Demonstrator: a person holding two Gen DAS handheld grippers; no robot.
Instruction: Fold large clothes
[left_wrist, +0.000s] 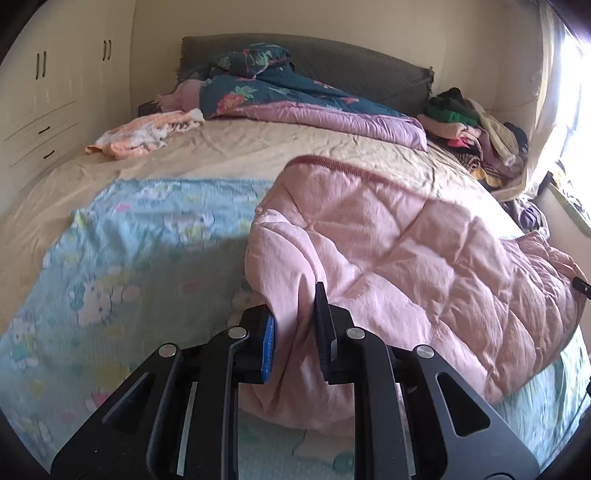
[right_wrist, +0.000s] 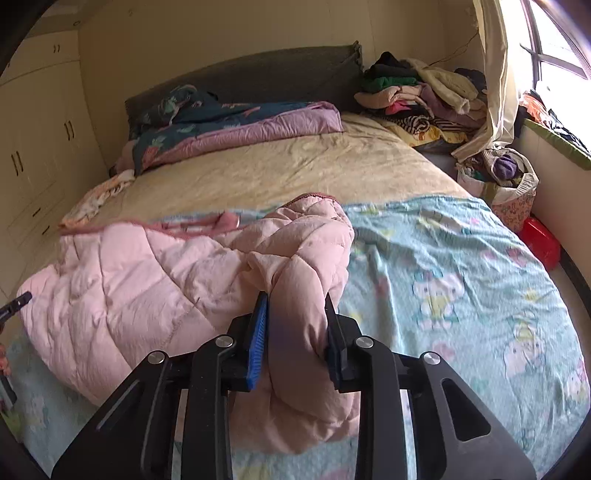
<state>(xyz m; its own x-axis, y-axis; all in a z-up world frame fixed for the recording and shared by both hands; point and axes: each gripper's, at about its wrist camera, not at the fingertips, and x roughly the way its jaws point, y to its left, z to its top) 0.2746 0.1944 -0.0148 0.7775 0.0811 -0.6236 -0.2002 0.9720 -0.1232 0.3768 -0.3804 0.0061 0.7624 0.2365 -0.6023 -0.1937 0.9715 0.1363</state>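
**A:** Your left gripper (left_wrist: 295, 332) is clamping a bunched fold of the pale pink quilted padded jacket (left_wrist: 388, 251) at lower centre of its view, the blue pad and the black finger pressing the cloth from both sides. Your right gripper (right_wrist: 295, 336) is doing the same in its own view, pinching a thicker roll of that jacket.

**B:** Why are you holding it at two places?

**A:** As I judge it, you are taking the near hem at both ends so the bulky garment can be lifted evenly and laid over itself; one hold alone would let the padding sag and twist.

**B:** Where is the jacket lying?

**A:** It is sprawling over the light blue cartoon-print cotton blanket (right_wrist: 461, 266), which is covering the near part of the bed, right of centre in the left view and left of centre in the right view. Beyond it, the beige bedsheet (left_wrist: 229, 155) is showing bare toward the middle.

**B:** And the room?

**A:** A teal floral quilt with mauve lining (left_wrist: 295, 99) is lying crumpled against the grey headboard (left_wrist: 351, 66). A heap of mixed clothes (right_wrist: 417, 96) is sitting at upper right, beside the bright window (right_wrist: 554, 48). Cream cupboards (left_wrist: 48, 92) are filling the upper left.
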